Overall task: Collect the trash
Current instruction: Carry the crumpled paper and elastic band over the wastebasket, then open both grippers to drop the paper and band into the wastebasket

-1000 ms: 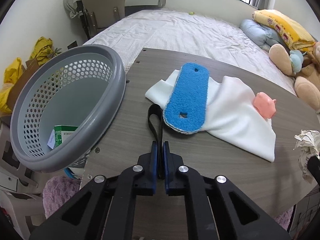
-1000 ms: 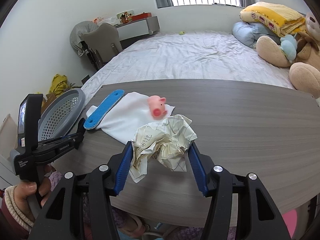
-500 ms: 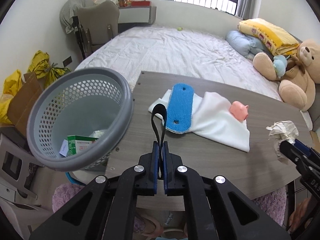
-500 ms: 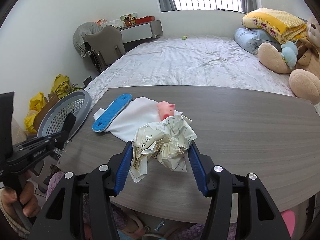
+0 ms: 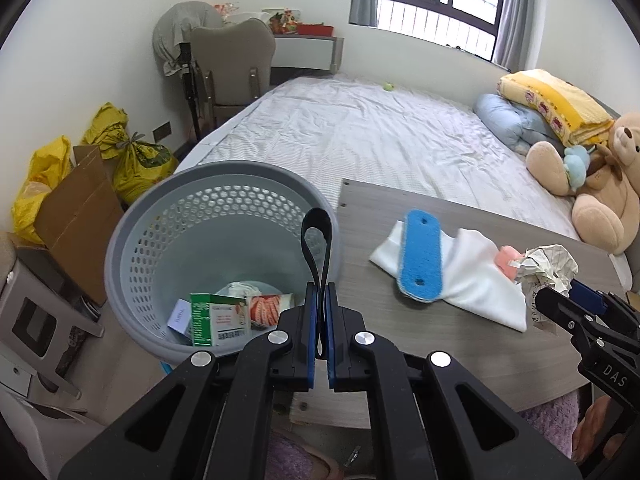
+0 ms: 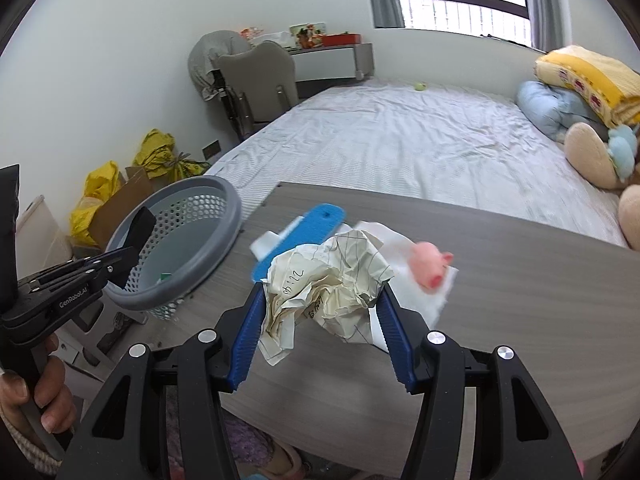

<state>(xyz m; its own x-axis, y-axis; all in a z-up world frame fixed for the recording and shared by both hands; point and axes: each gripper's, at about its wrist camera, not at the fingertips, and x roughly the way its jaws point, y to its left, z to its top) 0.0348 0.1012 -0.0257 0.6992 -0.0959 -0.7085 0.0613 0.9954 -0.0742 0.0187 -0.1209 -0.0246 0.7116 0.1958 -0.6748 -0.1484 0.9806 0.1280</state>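
My left gripper [image 5: 320,322] is shut on a black strap loop [image 5: 317,240] and holds it over the rim of the grey perforated basket [image 5: 132,240], which has a green carton [image 5: 218,318] and wrappers inside. My right gripper [image 6: 320,312] is shut on a crumpled paper ball [image 6: 326,280] and holds it above the grey wooden table [image 6: 500,320]. The paper ball also shows in the left wrist view [image 5: 548,266], at the right. The basket shows in the right wrist view [image 6: 180,256] to the left of the table.
On the table lie a white cloth [image 5: 468,284], a blue pad [image 5: 420,260] and a pink pig toy [image 6: 430,266]. A bed [image 5: 380,132] lies behind, with a teddy bear [image 5: 600,188]. Yellow bags [image 5: 132,152], cardboard and a chair stand at the left.
My left gripper has moved left off the table with the strap, to above the basket's rim. My right gripper has carried the paper ball leftward, closer to the basket.
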